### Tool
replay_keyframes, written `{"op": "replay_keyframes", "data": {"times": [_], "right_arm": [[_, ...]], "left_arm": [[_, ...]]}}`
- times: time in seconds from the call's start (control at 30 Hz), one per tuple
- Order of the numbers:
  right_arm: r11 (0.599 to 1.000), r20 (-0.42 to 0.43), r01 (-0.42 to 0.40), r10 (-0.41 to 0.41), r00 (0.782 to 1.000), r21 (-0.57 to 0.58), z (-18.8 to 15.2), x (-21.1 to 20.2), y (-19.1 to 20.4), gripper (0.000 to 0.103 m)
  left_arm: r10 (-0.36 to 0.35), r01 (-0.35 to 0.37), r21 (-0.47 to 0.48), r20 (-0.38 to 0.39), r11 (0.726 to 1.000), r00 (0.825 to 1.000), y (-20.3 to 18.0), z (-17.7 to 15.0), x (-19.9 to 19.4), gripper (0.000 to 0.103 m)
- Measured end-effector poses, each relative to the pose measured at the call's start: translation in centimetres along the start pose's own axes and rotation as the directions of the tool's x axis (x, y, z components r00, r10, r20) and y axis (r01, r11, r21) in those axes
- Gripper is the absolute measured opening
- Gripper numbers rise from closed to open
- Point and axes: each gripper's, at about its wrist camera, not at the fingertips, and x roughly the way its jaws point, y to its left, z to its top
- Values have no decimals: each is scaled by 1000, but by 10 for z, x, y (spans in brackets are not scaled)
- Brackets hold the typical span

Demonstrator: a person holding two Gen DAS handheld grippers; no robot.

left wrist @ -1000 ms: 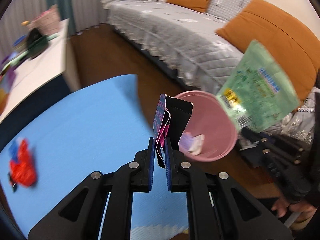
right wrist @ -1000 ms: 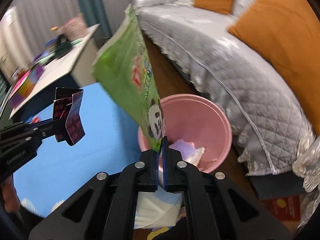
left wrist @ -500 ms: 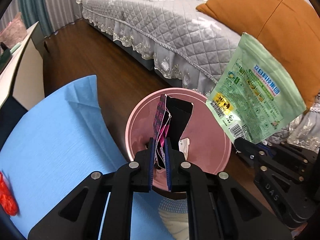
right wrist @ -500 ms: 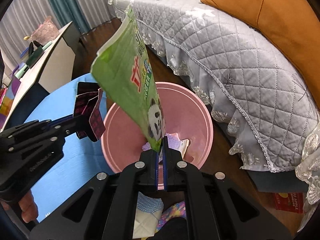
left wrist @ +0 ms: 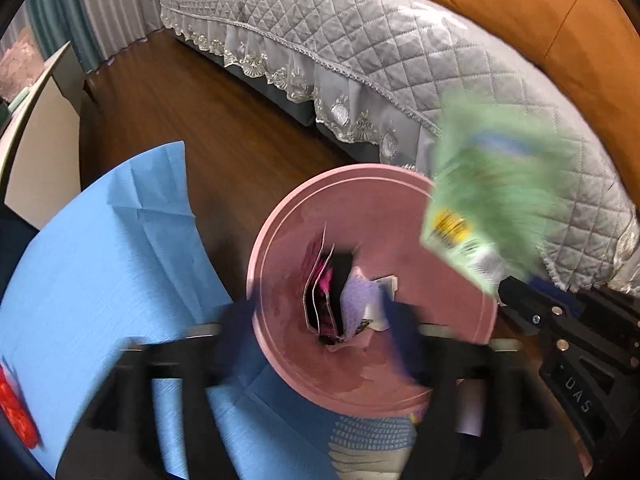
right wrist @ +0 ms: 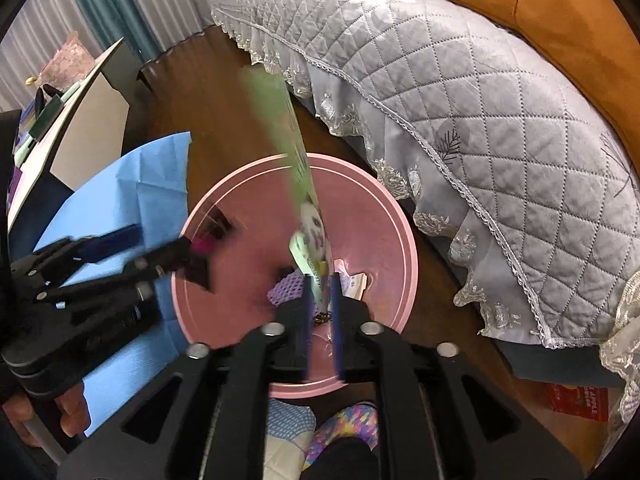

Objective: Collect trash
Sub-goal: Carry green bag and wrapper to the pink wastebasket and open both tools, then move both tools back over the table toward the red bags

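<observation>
Both tools spread over pink bin (right wrist: 392, 216); dark carton (left wrist: 320, 292), green pouch (right wrist: 304, 184) dropping in.

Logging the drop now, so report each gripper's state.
Left gripper: open, dark wrapper free over the pink bin.
Right gripper: open, green bag loose between its fingers.

1. left gripper (left wrist: 320, 344) fingers smeared by motion blur in the left wrist view; gap looks wide, tips unreadable.
2. green snack bag (left wrist: 492, 208) blurred in both views, print illegible.
3. dark pink carton (left wrist: 320, 292) over the pink bin (left wrist: 280, 240): blurred; contact with anything, cannot tell.
4. right gripper (right wrist: 322, 312) fingers streaked; whether they touch the bag, cannot tell.
5. red wrapper (left wrist: 14, 412) cut off at frame edge.
</observation>
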Motion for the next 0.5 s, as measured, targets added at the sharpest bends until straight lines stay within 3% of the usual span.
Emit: {"op": "replay_keyframes", "data": {"times": [0.03,0.3,0.43,0.5], "right_arm": [[1000,9,18,-18,1000,5,0,0,-1,58],[999,61,34,-35,997,26,2,-14,1,68],[999,127,32,-31,991,-4,2,-36,17,86],[999,164,36,-33,986,-16,0,-47,25,87]], "left_arm": [[29,-29,-3,11,1000,1000,0,0,0,86],[80,-79,-36,24,996,996,14,-6,-9,86],[90,-86,-61,60,994,994,24,-14,-34,86],[96,-86,-99,95,991,991,32,-21,-54,86]]}}
